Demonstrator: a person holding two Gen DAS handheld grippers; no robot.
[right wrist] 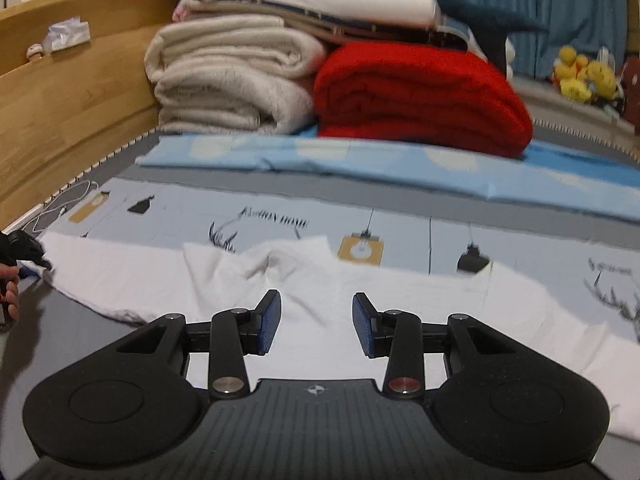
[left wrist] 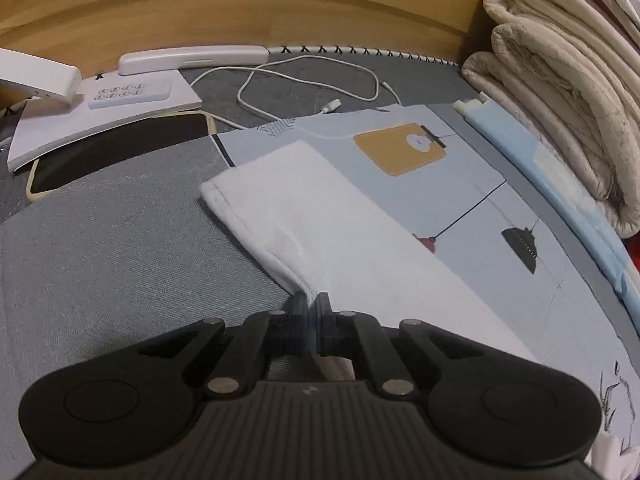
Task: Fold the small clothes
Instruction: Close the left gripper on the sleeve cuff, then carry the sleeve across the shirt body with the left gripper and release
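Black left gripper (left wrist: 310, 312) has its jaws pressed together on the near edge of the white garment (left wrist: 320, 216), pinching the cloth. That garment lies flat on the pale blue printed sheet (left wrist: 480, 184), its long axis running from the gripper away toward the wooden headboard (left wrist: 240, 4). Right gripper (right wrist: 316, 320) hovers over the same white cloth with jaws parted and nothing between them. Folded cream blankets (left wrist: 560, 112) and a red blanket (right wrist: 420, 96) sit stacked beyond. White cable (left wrist: 312, 84), phone (left wrist: 116, 152).
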